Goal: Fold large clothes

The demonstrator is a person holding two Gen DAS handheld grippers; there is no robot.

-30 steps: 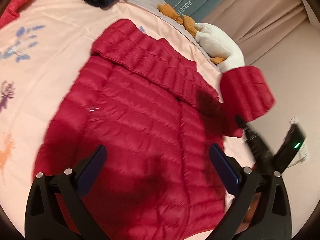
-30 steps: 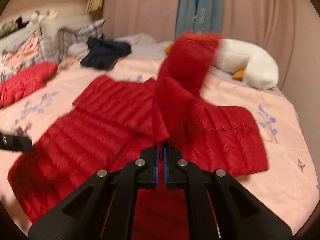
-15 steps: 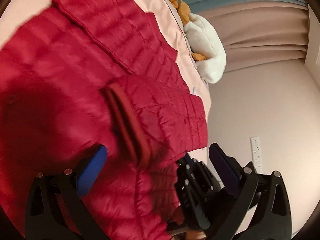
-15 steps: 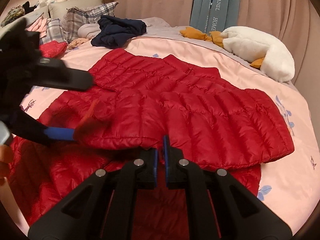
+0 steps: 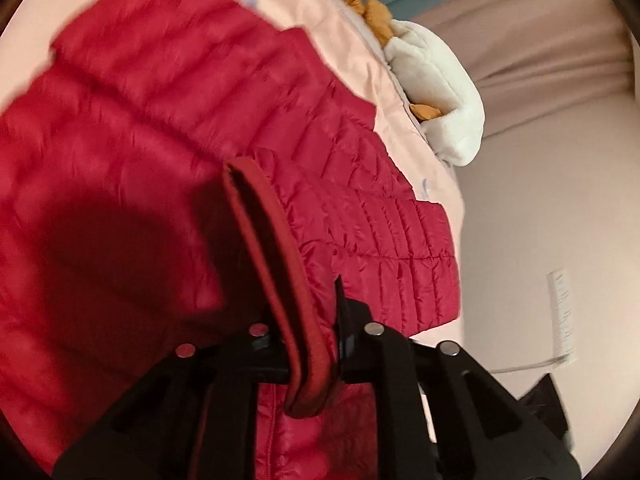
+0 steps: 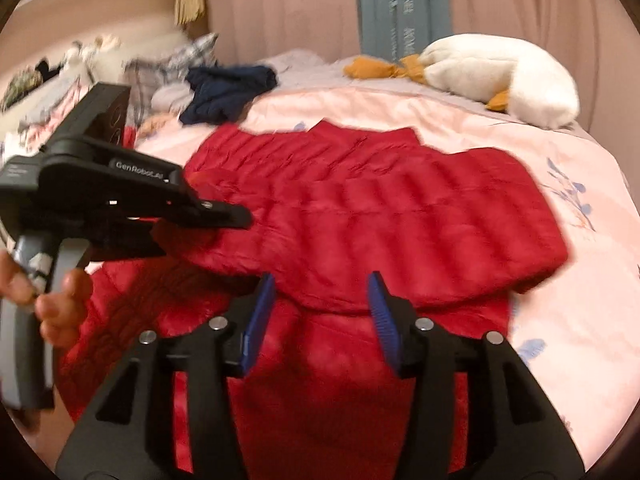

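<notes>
Left gripper (image 5: 310, 344): jaws closing, clenched on the red jacket (image 6: 380, 216) cuff (image 5: 272, 264).
Right gripper (image 6: 320, 316): jaws opening, released, above the jacket on the bed (image 6: 580, 280).

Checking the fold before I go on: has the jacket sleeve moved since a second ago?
Yes. In the right wrist view the sleeve was held up in front of the curtain; it now lies flat across the red jacket, short of the white plush.

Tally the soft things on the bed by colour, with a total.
Red: 1, the puffer jacket
Navy: 1, the crumpled garment
White with orange: 1, the plush goose
Total: 3
The blurred pile at the far left is left uncounted.
</notes>
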